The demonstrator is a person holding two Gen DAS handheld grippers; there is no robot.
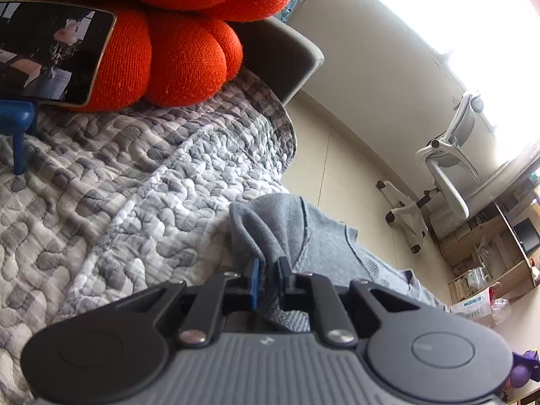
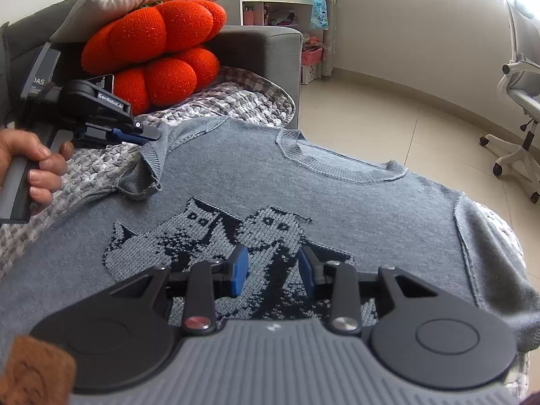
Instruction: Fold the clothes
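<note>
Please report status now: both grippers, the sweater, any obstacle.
Left gripper shut on sweater sleeve. Right gripper open, over sweater front. Sweater flat on quilt. No obstacle seen.

Orange puffy cushion (image 2: 155,54) sits on grey sofa (image 2: 266,47) w/ a phone (image 1: 50,54) leaning on it. Bumpy grey blanket (image 1: 101,175) below. White office chair (image 1: 445,168) on floor.

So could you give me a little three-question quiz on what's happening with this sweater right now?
1. True or false: the right tool is shut on the grey sweater.
2. Which part does the left tool pinch? A) collar B) sleeve C) bottom hem
3. Fill in: orange cushions sit on the grey ____.

Key: 1 false, it hangs open above the knitted cat picture; 2 B; 3 sofa.
</note>
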